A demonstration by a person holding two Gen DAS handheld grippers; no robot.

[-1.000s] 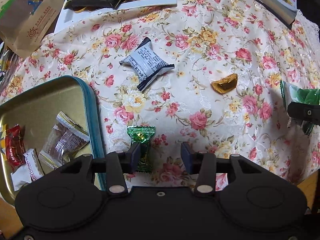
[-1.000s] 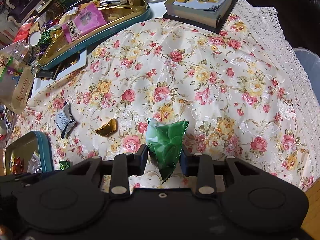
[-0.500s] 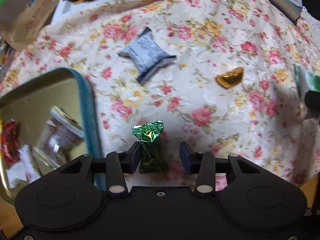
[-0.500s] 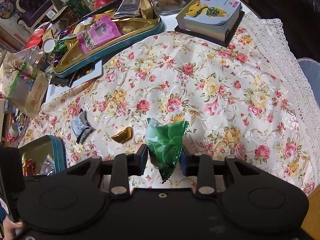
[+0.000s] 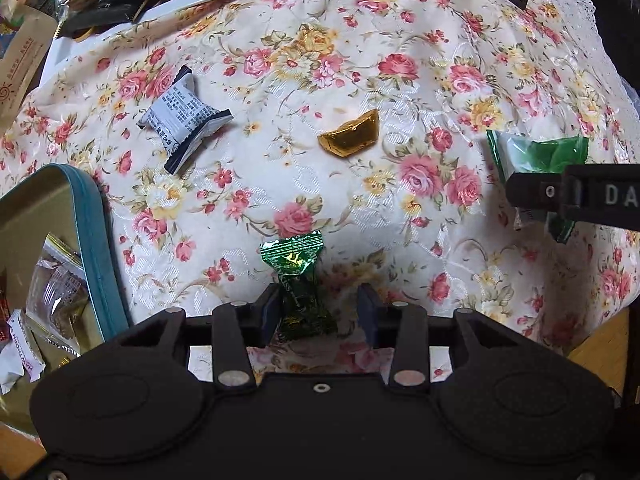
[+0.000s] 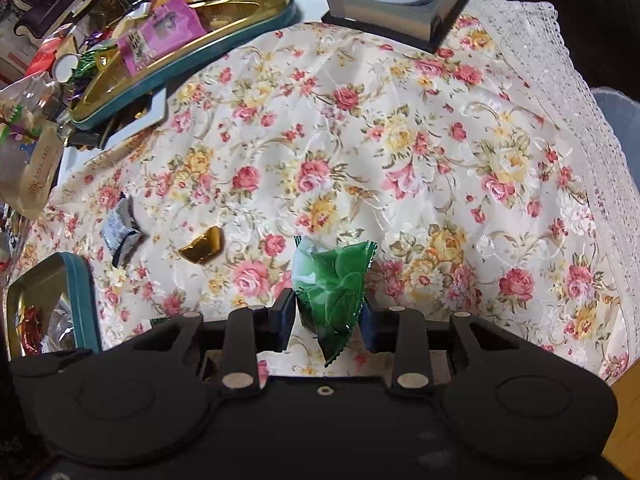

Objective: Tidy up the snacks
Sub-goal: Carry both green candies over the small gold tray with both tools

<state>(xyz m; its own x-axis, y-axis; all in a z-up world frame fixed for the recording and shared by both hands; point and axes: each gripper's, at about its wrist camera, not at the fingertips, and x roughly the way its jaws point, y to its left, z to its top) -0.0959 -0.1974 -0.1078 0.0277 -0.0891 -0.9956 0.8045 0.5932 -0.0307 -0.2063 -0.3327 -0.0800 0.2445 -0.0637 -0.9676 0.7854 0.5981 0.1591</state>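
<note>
My left gripper (image 5: 318, 312) is open, its fingers straddling a dark green foil candy (image 5: 298, 280) that lies on the floral cloth, against the left finger. My right gripper (image 6: 326, 316) is shut on a green snack packet (image 6: 334, 284), held upright; the packet also shows in the left wrist view (image 5: 536, 160). A gold foil candy (image 5: 350, 134) and a black-and-white wrapped snack (image 5: 180, 114) lie on the cloth further out. A teal-rimmed gold tin (image 5: 90, 240) with several wrapped snacks sits at the left.
A second teal tin (image 6: 184, 64) heaped with snacks, a brown paper bag (image 6: 34, 172) and clutter fill the far left. A thick book (image 6: 400, 0) lies at the far edge. The lace cloth edge (image 6: 580, 92) drops off on the right.
My left gripper has moved right and forward so the green foil candy now lies between its fingers. My right gripper still holds the green packet, with only small shifts.
</note>
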